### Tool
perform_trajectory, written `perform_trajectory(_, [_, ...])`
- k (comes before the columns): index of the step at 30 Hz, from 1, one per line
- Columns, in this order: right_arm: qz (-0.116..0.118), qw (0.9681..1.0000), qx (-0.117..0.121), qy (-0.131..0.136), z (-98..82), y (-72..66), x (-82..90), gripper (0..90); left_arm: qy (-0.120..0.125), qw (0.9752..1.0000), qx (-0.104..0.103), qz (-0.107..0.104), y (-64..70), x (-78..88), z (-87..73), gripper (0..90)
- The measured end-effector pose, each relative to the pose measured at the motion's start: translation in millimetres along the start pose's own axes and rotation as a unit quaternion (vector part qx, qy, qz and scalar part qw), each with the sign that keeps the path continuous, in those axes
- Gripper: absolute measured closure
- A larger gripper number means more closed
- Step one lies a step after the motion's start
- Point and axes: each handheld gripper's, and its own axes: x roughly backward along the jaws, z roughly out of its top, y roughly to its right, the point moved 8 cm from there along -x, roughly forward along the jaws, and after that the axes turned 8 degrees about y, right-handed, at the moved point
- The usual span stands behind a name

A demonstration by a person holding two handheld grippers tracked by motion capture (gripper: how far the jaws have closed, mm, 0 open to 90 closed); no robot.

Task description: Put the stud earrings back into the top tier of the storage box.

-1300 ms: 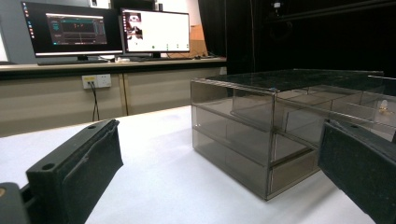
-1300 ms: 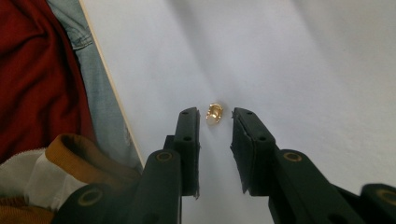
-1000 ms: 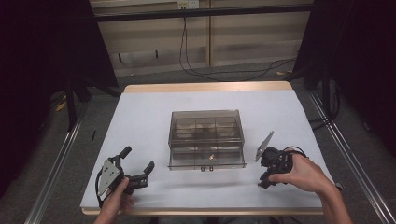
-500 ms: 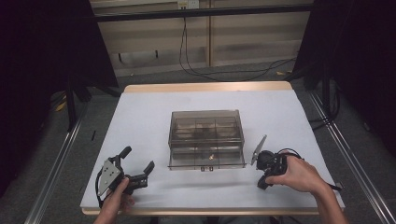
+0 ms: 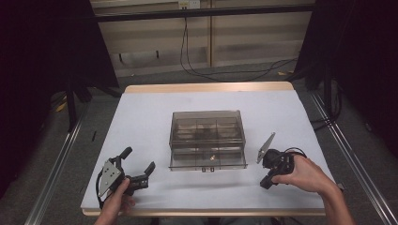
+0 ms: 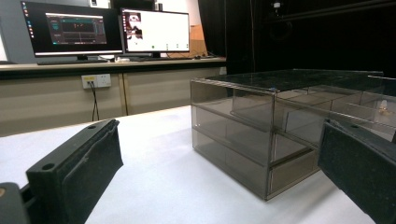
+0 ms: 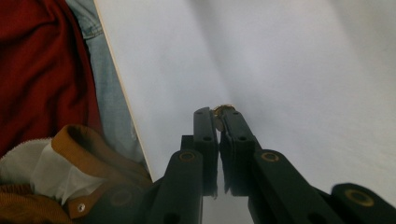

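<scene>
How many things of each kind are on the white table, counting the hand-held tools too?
Smoky clear drawer box: 1
Hand-held tools: 2, the left tool and the right tool
Small gold-coloured piece pinched at the right tool's tips: 1
Total: 4

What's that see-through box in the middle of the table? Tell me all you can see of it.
The box looks like smoky, clear plastic: a low organiser with a flat top. Thin walls split its inside into compartments, in two tiers as the left gripper view shows. A drawer at the bottom sticks out a little toward the person, with a small golden thing in it. The box stands level on the white table, between the two grippers. Neither gripper touches it.
</scene>
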Motion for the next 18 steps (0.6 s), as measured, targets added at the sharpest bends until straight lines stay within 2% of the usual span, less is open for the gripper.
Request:
perform_trajectory(4, [-0.006,0.9997,0.001,0.023,1.4,1.7,8.4,85.7,0.0,1.0,0.0,0.0,0.0,0.0,0.0,0.0])
perform_trajectory(11, [-0.005,0.9988,-0.002,0.048,3.3,0.8,18.7,85.7,0.0,1.0,0.0,0.0,0.0,0.0,0.0,0.0])
perform_trajectory(16, [-0.007,0.9967,0.0,0.08,10.0,-1.5,30.7,85.5,0.0,1.0,0.0,0.0,0.1,-0.1,0.0,0.0])
perform_trajectory(18, [-0.015,0.9953,-0.001,0.096,13.3,-0.8,35.2,85.4,0.0,1.0,0.0,0.0,0.1,0.0,0.0,0.0])
